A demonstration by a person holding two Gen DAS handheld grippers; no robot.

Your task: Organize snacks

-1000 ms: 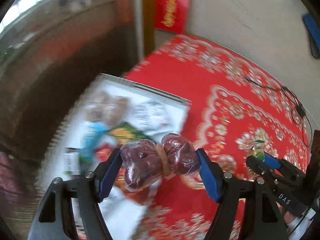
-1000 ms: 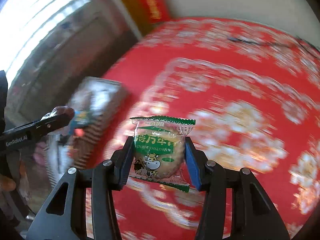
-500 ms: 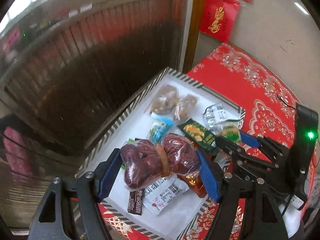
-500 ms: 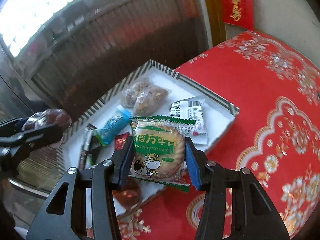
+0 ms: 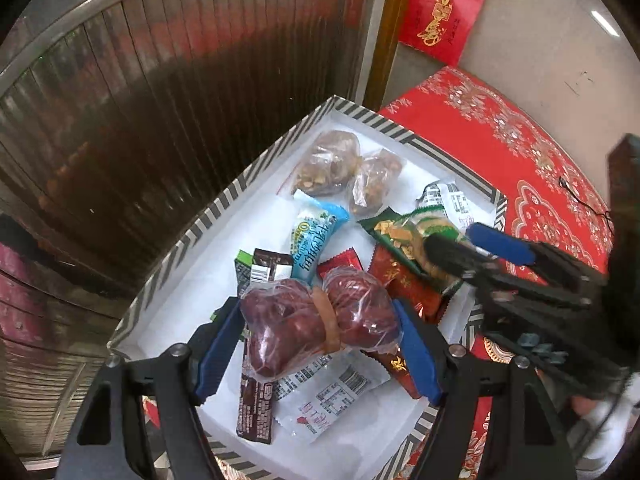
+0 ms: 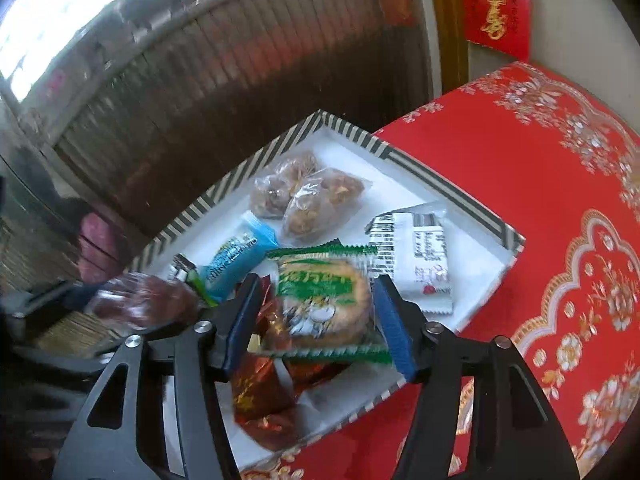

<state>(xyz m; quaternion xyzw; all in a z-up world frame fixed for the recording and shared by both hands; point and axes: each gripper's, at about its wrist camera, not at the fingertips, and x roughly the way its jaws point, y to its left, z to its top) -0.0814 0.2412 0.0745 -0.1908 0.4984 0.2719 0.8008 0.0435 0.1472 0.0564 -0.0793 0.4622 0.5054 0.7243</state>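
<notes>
Right gripper (image 6: 316,320) jaws have just been opening off the green biscuit packet (image 6: 324,300), now dropping between them onto the striped box (image 6: 448,192), while left gripper (image 5: 320,344), clamping the date bag (image 5: 316,320) crosswise, is hovering above the box's near end.

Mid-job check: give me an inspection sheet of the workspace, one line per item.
Surface: red patterned tablecloth.
Job's things: striped-rim box holds two nut bags, blue wrapper, white packets, red and dark wrappers.
Clutter: nothing seen.
Grippers: left gripper clamps the bag of red dates over the box; right gripper jaws have just been opening, pads clear of the green biscuit packet lying between them on the pile.
Cables: thin black cable on the cloth.
Surroundings: ribbed dark wall panel, red paper hanging.
</notes>
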